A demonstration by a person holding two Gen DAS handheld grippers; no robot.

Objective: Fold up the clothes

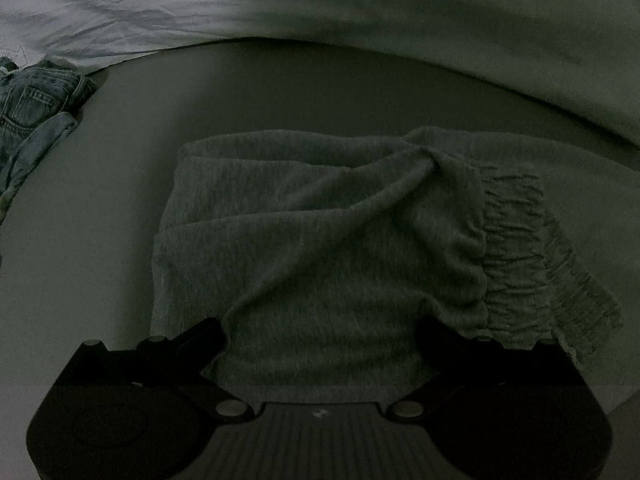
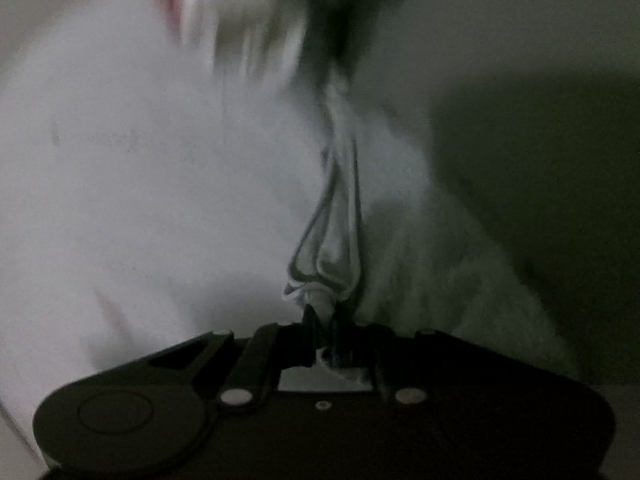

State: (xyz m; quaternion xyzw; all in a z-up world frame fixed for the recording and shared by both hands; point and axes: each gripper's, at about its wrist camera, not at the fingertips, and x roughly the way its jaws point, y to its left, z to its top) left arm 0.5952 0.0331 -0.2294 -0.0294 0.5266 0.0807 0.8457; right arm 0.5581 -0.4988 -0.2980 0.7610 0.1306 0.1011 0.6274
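My left gripper [image 1: 320, 336] is spread wide over the folded grey garment [image 1: 320, 232] lying mid-bed, jeans [image 1: 32, 112] at the bed's [image 1: 120, 184] left edge. My right gripper [image 2: 324, 320] pinches bunched white cloth [image 2: 336, 240], blurred.
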